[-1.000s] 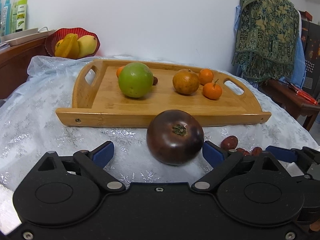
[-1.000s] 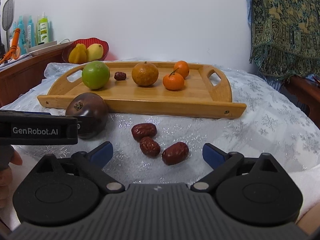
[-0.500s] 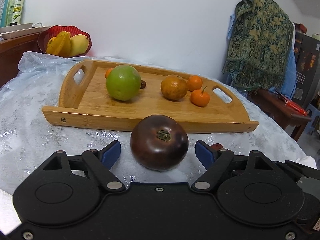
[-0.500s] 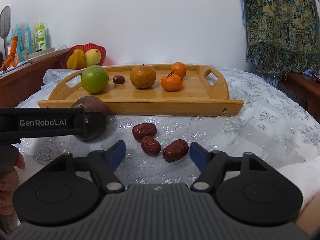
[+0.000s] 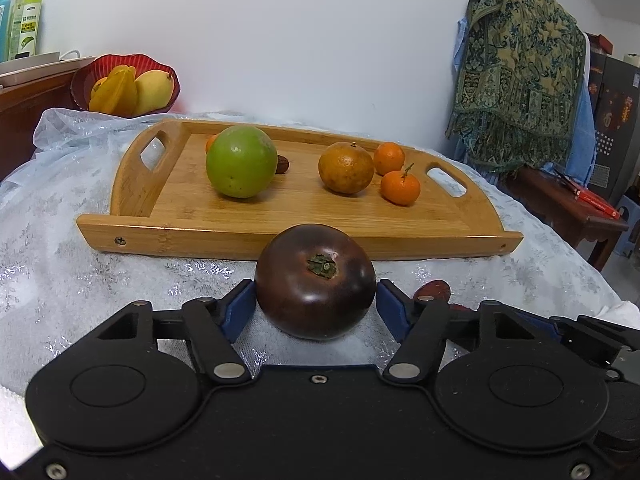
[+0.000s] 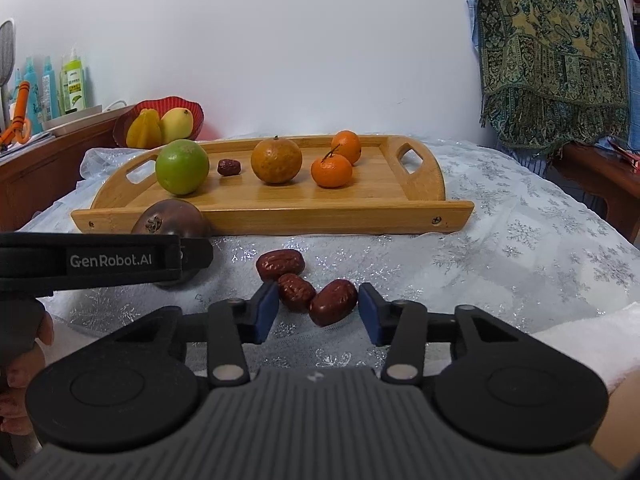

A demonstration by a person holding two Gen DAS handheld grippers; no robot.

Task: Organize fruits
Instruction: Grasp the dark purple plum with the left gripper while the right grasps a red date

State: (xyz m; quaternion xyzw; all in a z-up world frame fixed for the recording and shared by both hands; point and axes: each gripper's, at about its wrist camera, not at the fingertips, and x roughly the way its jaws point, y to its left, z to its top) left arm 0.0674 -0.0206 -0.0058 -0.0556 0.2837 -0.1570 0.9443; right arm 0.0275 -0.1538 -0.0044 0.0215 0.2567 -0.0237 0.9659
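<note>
white wall behind, and a table (image 5: pixel 56 272) under a silvery snowflake cloth fills both views.

from my left wrist camera: a wooden tray (image 5: pixel 280 236) sits across the cloth, its near rail facing me. on it i see a green fruit (image 5: pixel 241 161) toward the left handle, a date (image 5: pixel 282 164) just behind its right side, a brownish orange (image 5: pixel 346 167) and two tangerines (image 5: pixel 400 188) toward the right handle. a dark tomato (image 5: pixel 315 281) rests on the cloth in front of the tray, stem toward me, right between the blue pads of my left gripper (image 5: pixel 315 308). the jaws are closing at middling width; the left pad looks to be touching the skin, the right pad just beside it, and i cannot tell if it presses yet. a red bowl (image 5: pixel 82 80) of yellow fruit stands at the far left on a wooden counter, and a patterned shawl (image 5: pixel 520 80) hangs at right.

from my right wrist camera: the same tray (image 6: pixel 320 222) lies ahead with the same fruit on it. three dates lie on the cloth in front of it, close together. my right gripper (image 6: pixel 318 310) is closing, now fairly narrow, around the two nearer dates (image 6: pixel 334 302); the left pad is touching or nearly touching one, the right pad just beside the other. the third date (image 6: pixel 279 264) lies just beyond the pads. at left the left gripper's black body crosses in front of the tomato (image 6: pixel 168 220), with fingers of a hand (image 6: pixel 24 344) at the edge.
</note>
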